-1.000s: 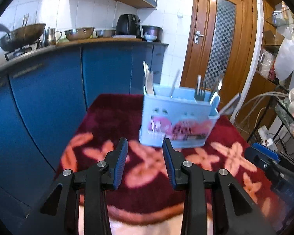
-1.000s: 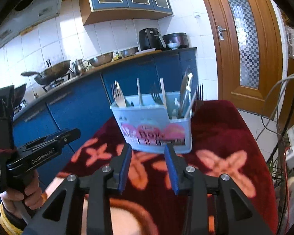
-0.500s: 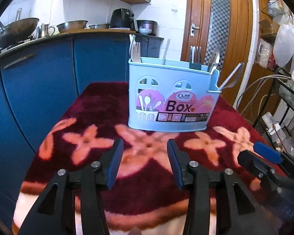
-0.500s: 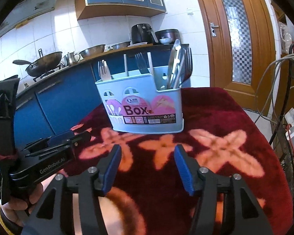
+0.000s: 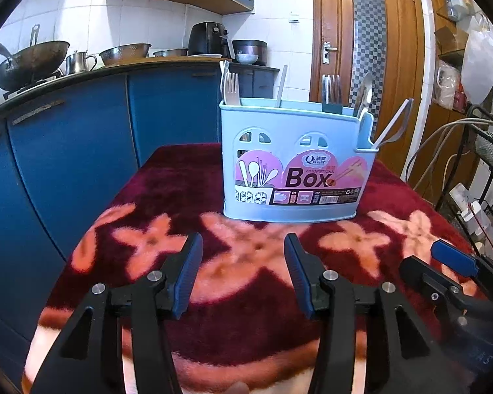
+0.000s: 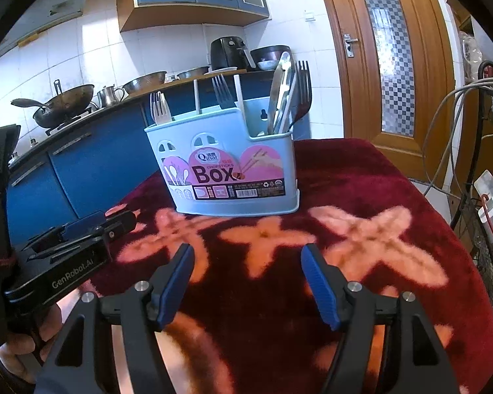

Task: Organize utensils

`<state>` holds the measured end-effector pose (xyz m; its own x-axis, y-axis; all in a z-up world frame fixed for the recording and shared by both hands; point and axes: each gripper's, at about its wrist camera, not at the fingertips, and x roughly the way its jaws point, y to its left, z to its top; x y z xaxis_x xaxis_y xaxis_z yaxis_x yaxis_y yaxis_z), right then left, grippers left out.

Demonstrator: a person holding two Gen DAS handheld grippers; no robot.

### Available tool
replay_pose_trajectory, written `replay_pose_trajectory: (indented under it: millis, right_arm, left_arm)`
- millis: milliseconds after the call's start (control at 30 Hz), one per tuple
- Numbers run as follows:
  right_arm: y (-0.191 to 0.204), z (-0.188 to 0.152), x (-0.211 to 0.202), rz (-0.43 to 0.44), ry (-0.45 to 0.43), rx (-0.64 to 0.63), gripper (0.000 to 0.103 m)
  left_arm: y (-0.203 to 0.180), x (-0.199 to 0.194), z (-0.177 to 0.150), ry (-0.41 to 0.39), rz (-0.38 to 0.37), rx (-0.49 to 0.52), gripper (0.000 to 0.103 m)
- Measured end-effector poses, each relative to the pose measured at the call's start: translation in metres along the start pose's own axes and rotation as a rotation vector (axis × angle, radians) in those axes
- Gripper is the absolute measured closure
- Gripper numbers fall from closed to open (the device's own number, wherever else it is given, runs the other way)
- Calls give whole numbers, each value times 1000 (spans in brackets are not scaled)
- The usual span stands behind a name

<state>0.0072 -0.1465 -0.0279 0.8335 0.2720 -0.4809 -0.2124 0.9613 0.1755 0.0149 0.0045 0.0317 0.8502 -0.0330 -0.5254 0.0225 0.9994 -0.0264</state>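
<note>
Pale-blue plastic marks the utensil box (image 5: 295, 164), which in the left wrist view stands upright on the red flowered cloth (image 5: 180, 197) of the worktop, ahead of the left gripper (image 5: 243, 274) and a little to its right, apart from it. That gripper is spread wide and carries nothing; a second ago its pads sat closer together and the camera looked down on the box from higher up, so the gripper has dropped to the level of the box's label while parting. Forks (image 5: 231, 87), a spoon (image 5: 364, 95) and slim white handles stand in the compartments, and one utensil (image 5: 392, 126) leans out of the low end pocket on the far right. The right gripper (image 5: 450, 259) shows at the lower right edge. In the right wrist view the same box (image 6: 226, 167) stands ahead and slightly left of the right gripper (image 6: 246, 280), well clear of its tips; this gripper is also wide apart and empty, wider than a second ago and lower too. The left gripper (image 6: 82, 226) sits off to the left, low over the cloth. No loose cutlery lies on the cloth in either view, so the sorting looks finished or nearly so, and both lowered, empty grippers suggest a pull-back, though a fresh reach for the box cannot be ruled out.
</note>
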Motion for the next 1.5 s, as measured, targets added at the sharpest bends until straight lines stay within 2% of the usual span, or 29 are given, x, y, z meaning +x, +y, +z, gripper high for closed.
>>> replay_pose_trajectory:
  millis: [1500]
  right_arm:
    - [-1, 1, -1, 0, 2, 5, 33]
  left_arm:
    - [1, 0, 0, -5, 1, -3, 50]
